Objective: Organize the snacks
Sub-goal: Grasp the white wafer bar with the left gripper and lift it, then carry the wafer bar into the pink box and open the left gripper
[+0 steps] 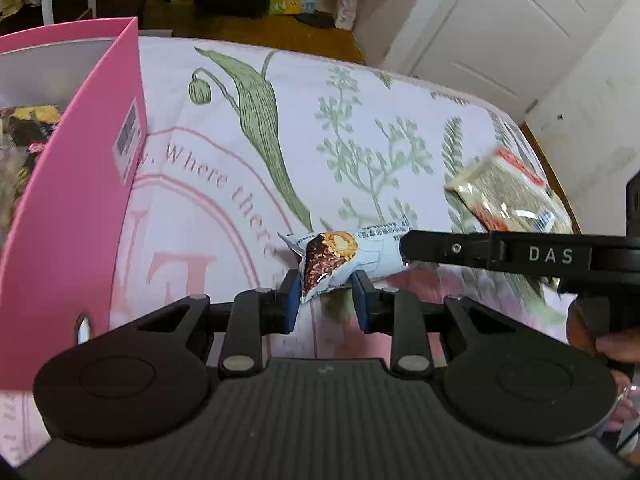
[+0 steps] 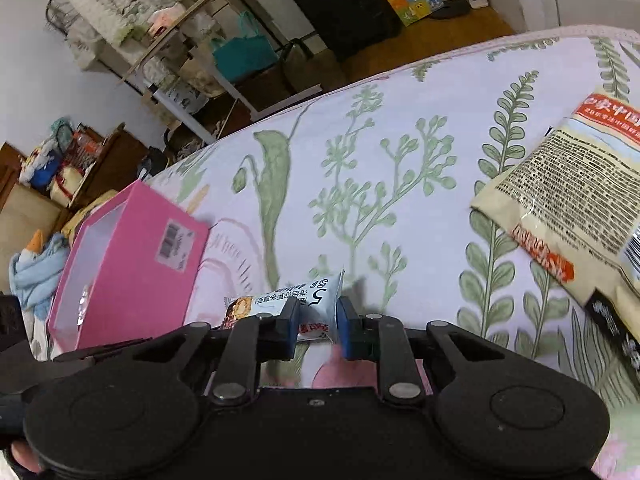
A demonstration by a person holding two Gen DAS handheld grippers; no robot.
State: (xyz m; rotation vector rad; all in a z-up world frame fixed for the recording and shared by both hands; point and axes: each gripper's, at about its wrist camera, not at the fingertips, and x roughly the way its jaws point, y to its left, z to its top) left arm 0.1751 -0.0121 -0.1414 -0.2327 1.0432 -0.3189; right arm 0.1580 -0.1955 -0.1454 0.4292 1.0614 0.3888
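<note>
I clamp both grippers, left (image 1: 326, 298) and right (image 2: 319, 326), on one snack bar (image 1: 344, 258). It lies right of the pink box (image 1: 76, 216). A big packet (image 2: 568, 208) sits farther right.

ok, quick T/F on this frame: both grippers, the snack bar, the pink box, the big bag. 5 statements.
1. Both the left gripper and the right gripper are shut on the same small light-blue wrapped snack bar. True.
2. The snack bar is already inside the pink cardboard box. False: it lies on the floral tablecloth, beside the box.
3. The large cream snack bag with red print lies on the cloth, untouched by either gripper. True.
4. The pink box is closed with a lid. False: its top is open.
5. The pink box carries a barcode label. True.
</note>
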